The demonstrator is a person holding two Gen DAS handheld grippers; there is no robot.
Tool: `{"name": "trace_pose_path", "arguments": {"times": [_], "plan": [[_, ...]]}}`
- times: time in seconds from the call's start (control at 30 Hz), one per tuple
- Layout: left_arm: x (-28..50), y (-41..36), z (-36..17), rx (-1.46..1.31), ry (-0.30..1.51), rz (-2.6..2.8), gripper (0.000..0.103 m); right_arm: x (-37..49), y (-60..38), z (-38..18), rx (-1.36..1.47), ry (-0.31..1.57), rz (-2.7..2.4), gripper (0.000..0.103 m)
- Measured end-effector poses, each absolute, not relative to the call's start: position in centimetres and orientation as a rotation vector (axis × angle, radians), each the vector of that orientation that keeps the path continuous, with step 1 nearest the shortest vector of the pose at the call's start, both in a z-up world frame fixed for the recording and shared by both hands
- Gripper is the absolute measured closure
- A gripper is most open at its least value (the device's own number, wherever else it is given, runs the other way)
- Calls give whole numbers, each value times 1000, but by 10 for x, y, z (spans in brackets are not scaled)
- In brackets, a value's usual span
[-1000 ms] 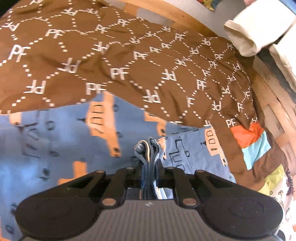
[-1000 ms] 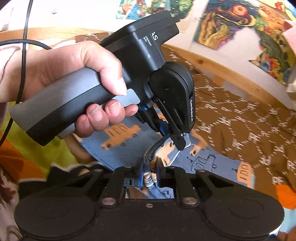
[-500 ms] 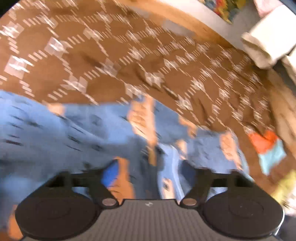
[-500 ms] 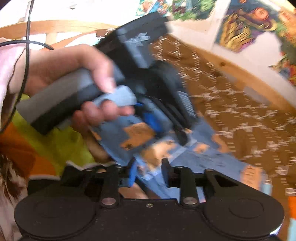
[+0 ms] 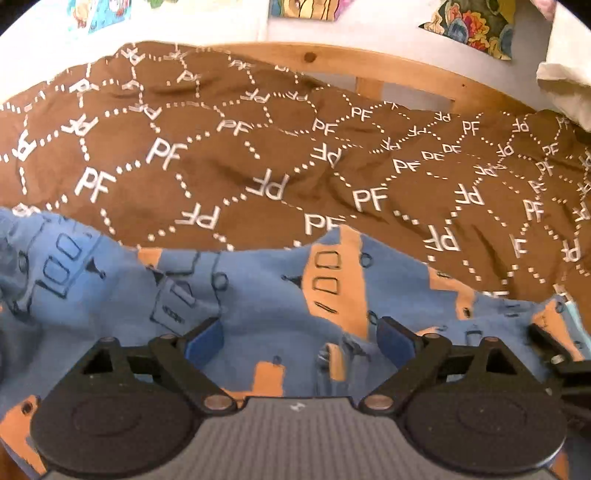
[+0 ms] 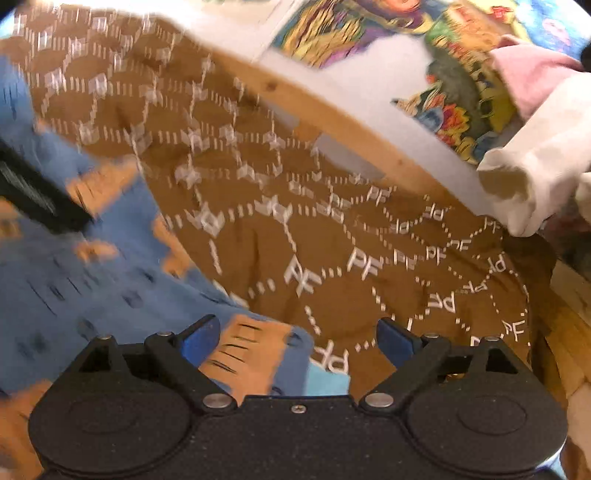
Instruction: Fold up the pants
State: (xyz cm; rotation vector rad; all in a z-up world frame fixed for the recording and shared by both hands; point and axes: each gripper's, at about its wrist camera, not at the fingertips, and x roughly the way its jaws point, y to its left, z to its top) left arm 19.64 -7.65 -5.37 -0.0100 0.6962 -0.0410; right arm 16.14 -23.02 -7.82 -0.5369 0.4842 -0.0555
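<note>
The left tongs (image 5: 297, 338) stand spread wide, blue pads apart, gripping nothing; the pants (image 5: 258, 306), blue with orange vehicle prints, lie rumpled directly under and ahead of them; a bunched seam or hem shows between the pads, free of both. The right tongs (image 6: 297, 338) are likewise spread and grip nothing; beneath them sits an orange-printed corner of the pants (image 6: 110, 280), with the rest spreading away to the left in that view, which is blurred. In the left wrist view the cloth runs as a long band from left to right, its long axis crosswise to the tongs; which end is the waist I cannot tell. The pants rest on a brown blanket (image 5: 258, 166) printed with white "PF" letters and dotted hexagons; a wooden bed rail (image 5: 369, 66) runs along its far edge; past it, a pale wall carries colourful posters (image 6: 369, 33); a white folded cloth (image 6: 535, 166) sits at the right.
</note>
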Motion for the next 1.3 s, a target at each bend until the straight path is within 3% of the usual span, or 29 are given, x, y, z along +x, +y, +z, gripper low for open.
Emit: {"name": "trace_pose_path", "arguments": {"times": [0.1,0.23,0.4,0.57,0.8,1.1,1.27,1.3], "plan": [[202,-73,-55,10,690,-26,9,165,-253,-77,-487,494,-125,6],[191,-65,-41,-12,670,-61,11,151,-269,-63,-449,474,-177,12],[151,-55,-25,46,665,-178,6,97,-232,-45,-410,454,-41,6],[122,-50,-49,150,724,-156,6,63,-196,-66,-447,532,17,6],[121,-37,-46,125,775,-152,2,57,-219,-73,-354,619,-50,1],[101,14,-5,35,812,-153,2,83,-212,-43,-389,527,378,2],[104,59,25,-32,762,-76,2,118,-198,-35,-356,566,601,14],[107,66,28,-43,756,-67,2,125,-193,-34,-359,577,640,21]]}}
